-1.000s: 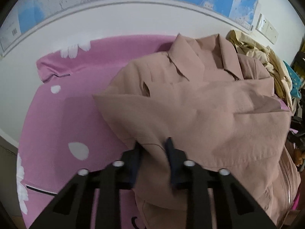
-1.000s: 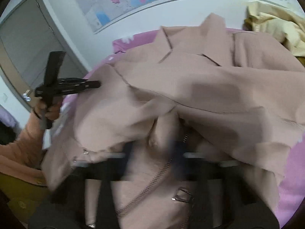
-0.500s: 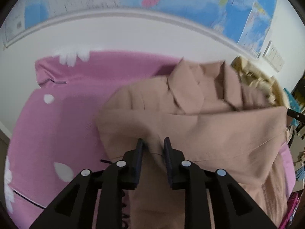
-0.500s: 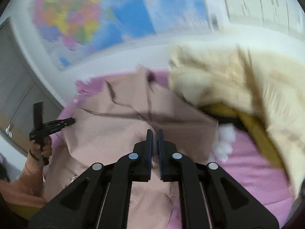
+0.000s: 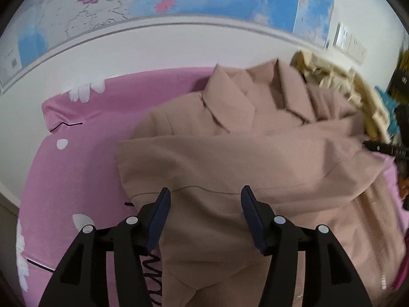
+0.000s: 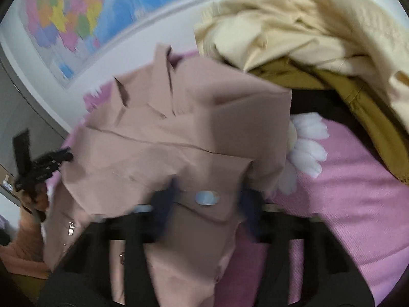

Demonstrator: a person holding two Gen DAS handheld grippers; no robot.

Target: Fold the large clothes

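Nearest me, my left gripper [image 5: 204, 199] stands wide over the folded sleeve band of the tan jacket [image 5: 230, 158], holding nothing, and my right gripper [image 6: 208, 199] looks spread too around the jacket's near corner, though blur hides the fingertips. Beyond them the jacket lies partly folded on the pink bedspread [image 5: 76, 158], collar toward the wall; to fold well, I judge both tools should next pinch the hem at matching corners and carry it evenly up, clear of the cream clothes pile [image 6: 294, 25] farther back.
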